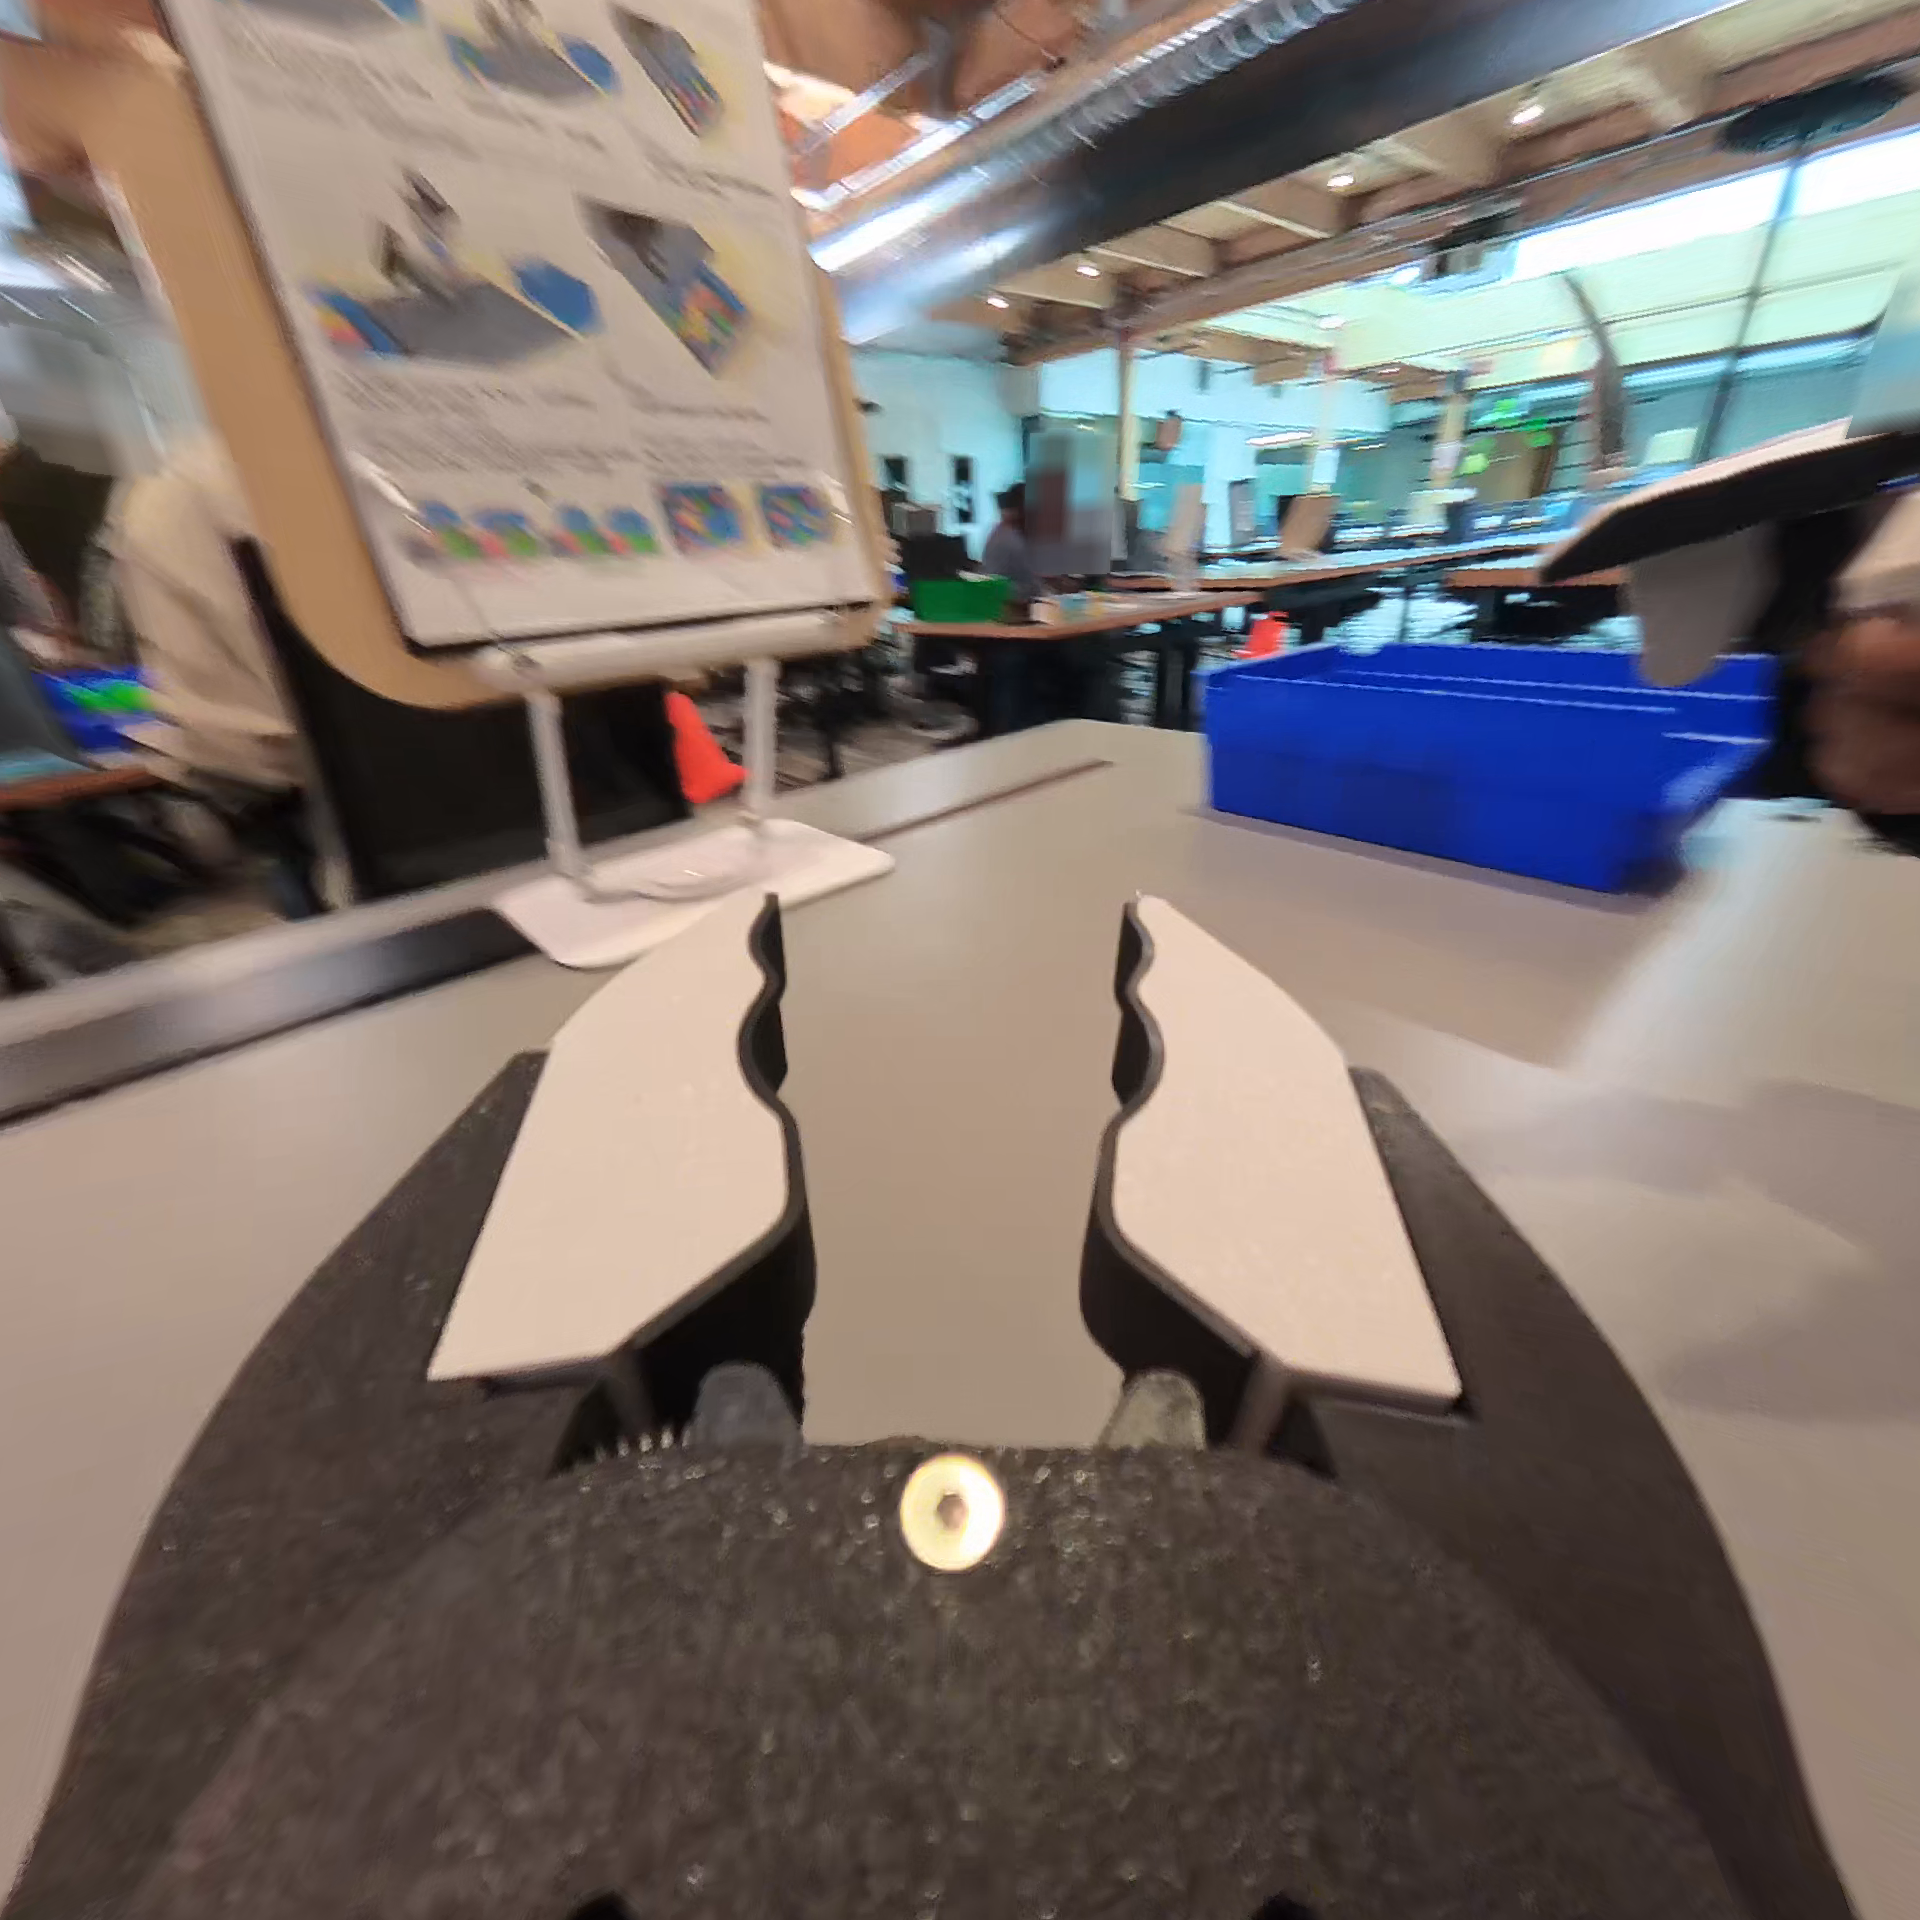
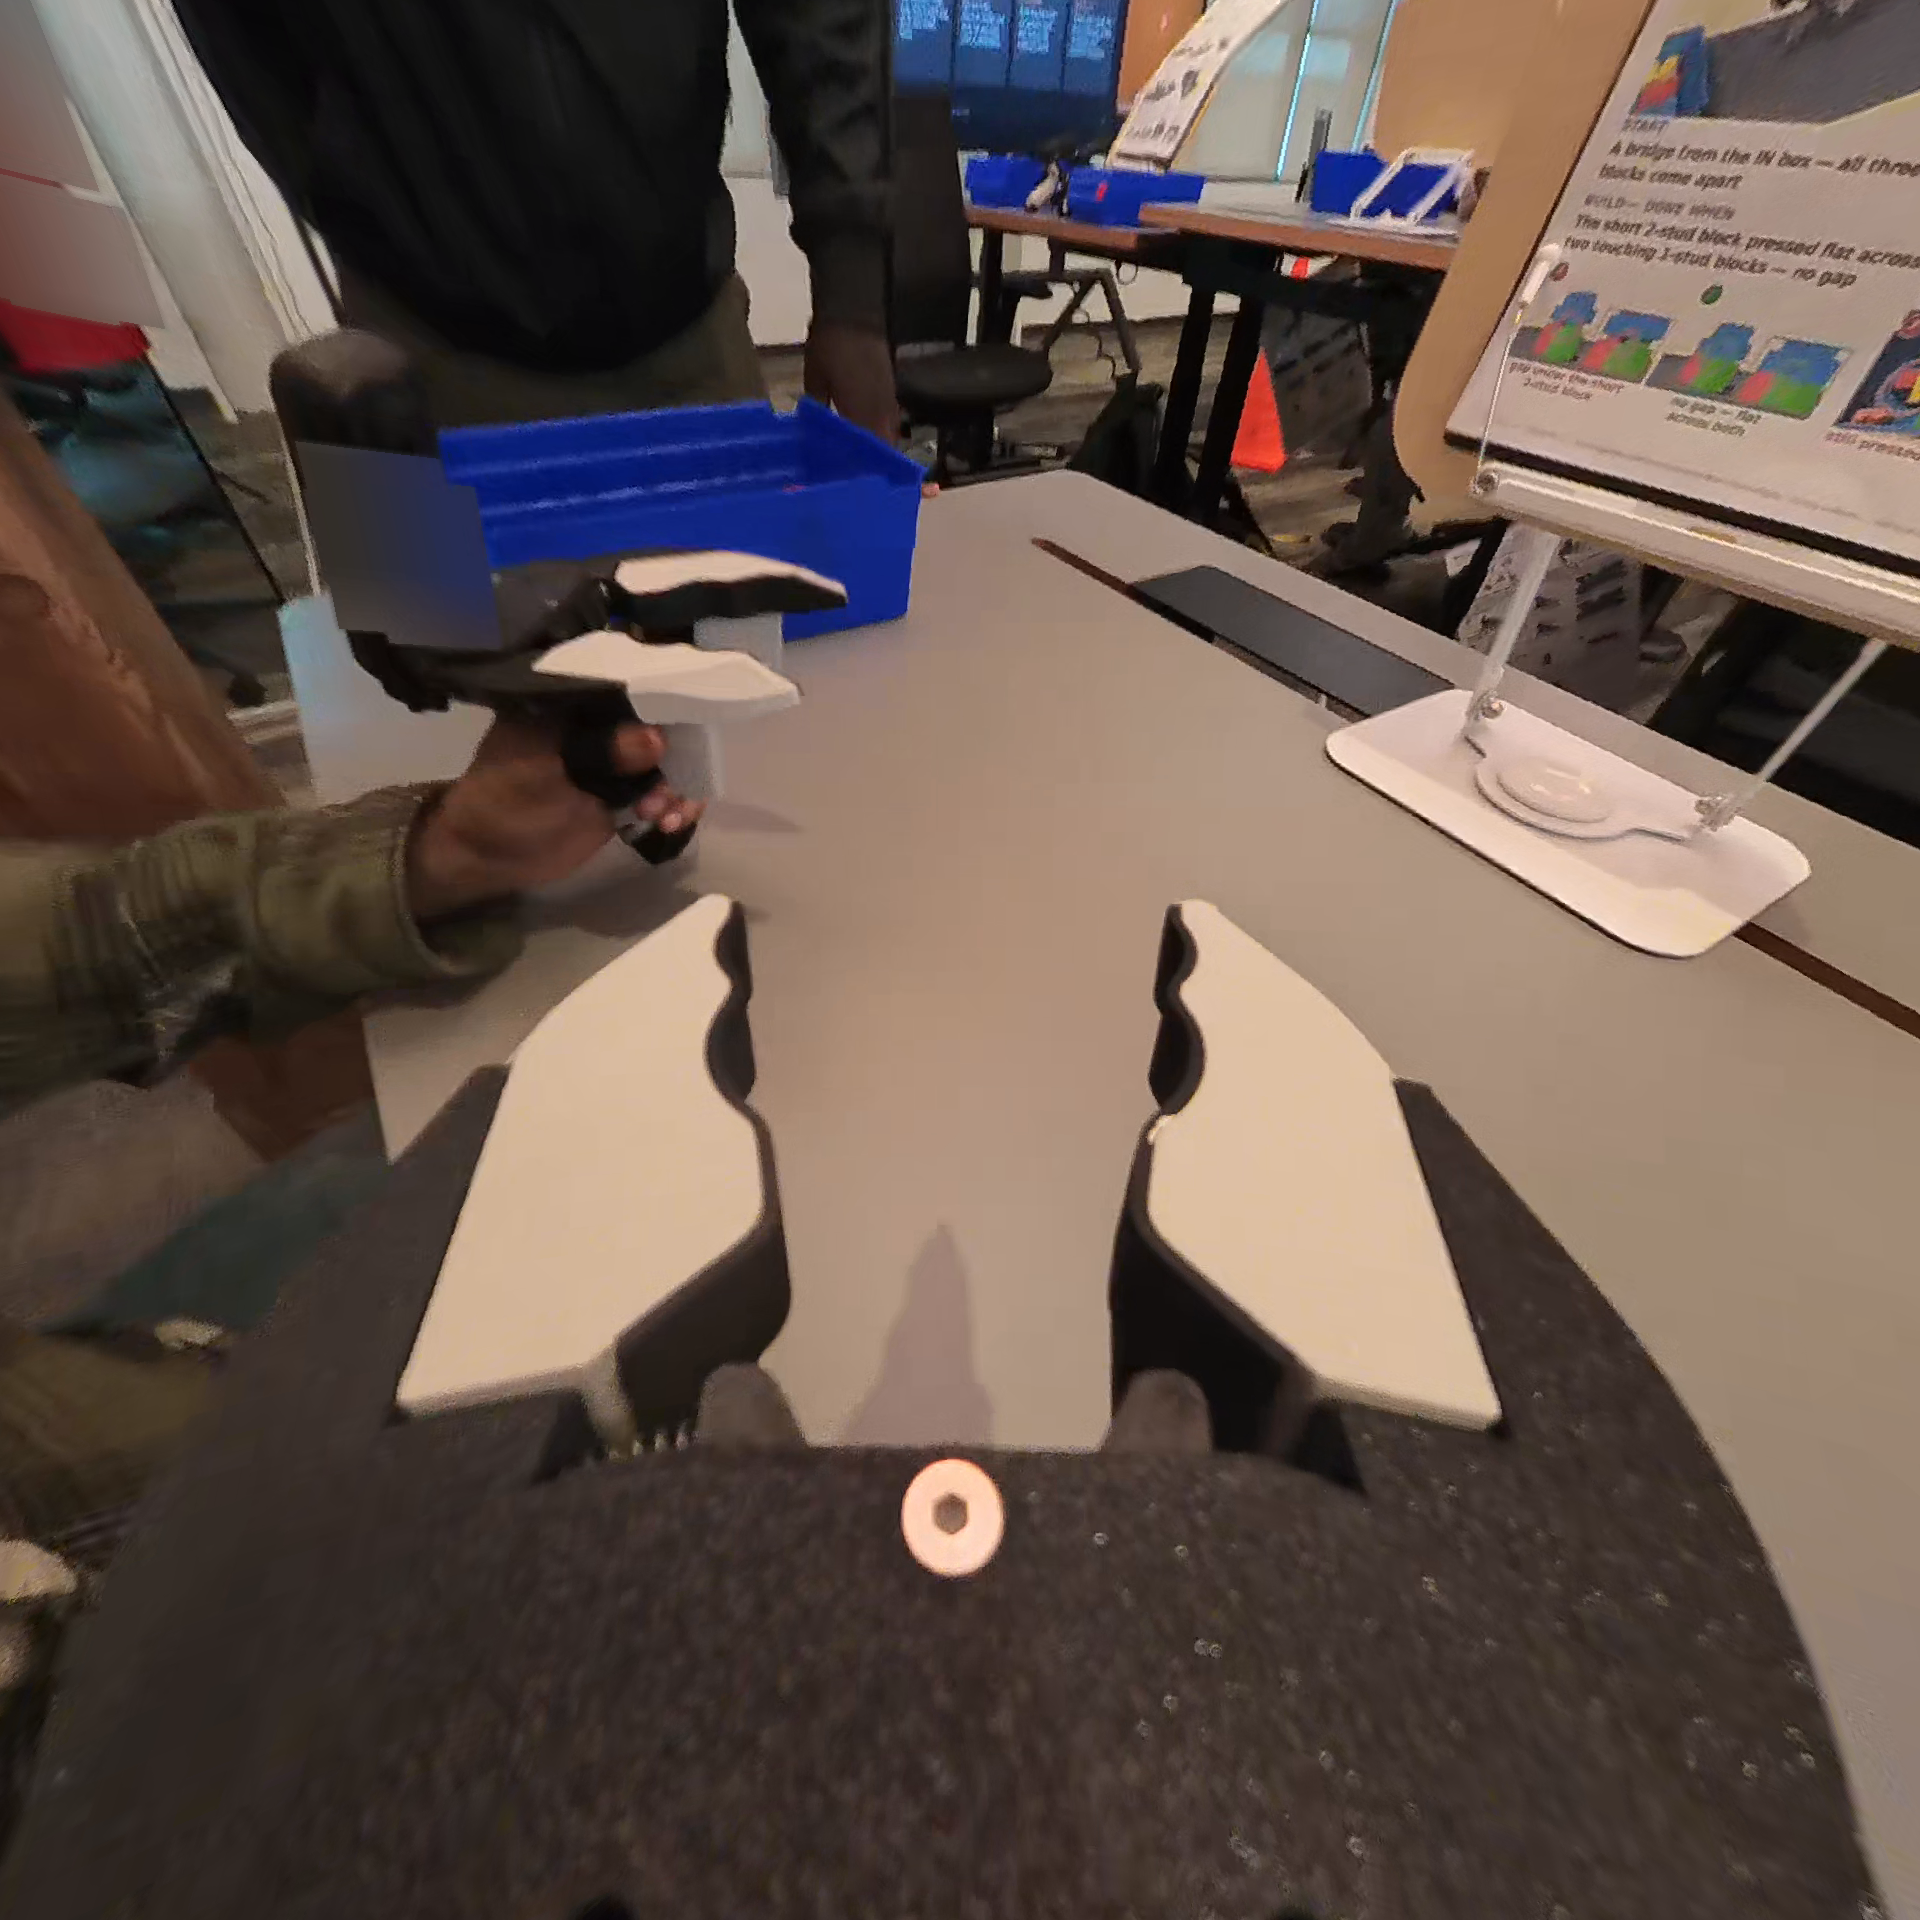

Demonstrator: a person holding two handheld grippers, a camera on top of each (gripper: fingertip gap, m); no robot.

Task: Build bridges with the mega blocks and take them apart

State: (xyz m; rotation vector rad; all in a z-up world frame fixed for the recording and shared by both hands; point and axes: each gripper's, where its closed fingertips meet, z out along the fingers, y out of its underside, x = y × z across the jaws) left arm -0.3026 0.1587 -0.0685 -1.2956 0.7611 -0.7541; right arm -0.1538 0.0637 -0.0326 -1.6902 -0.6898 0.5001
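Note:
My left gripper (image 1: pixel 953 914) is open and empty, held low over the grey table (image 1: pixel 935 1091). My right gripper (image 2: pixel 953 920) is also open and empty over the same table (image 2: pixel 987 810). A blue bin (image 1: pixel 1455 758) stands ahead to the right in the left wrist view, and it also shows at the far left in the right wrist view (image 2: pixel 686 520). The right wrist view shows my left gripper (image 2: pixel 821 644) held in a hand in front of the bin. No blocks show on the table, and the bin's inside is mostly hidden.
A picture sheet on a white stand (image 1: pixel 540 312) stands at the table's far edge, with its base (image 2: pixel 1558 831) on the table. A black slot (image 2: pixel 1278 634) runs along the table beside it. A person in black (image 2: pixel 520 156) stands behind the bin. An orange cone (image 1: pixel 701 748) stands beyond.

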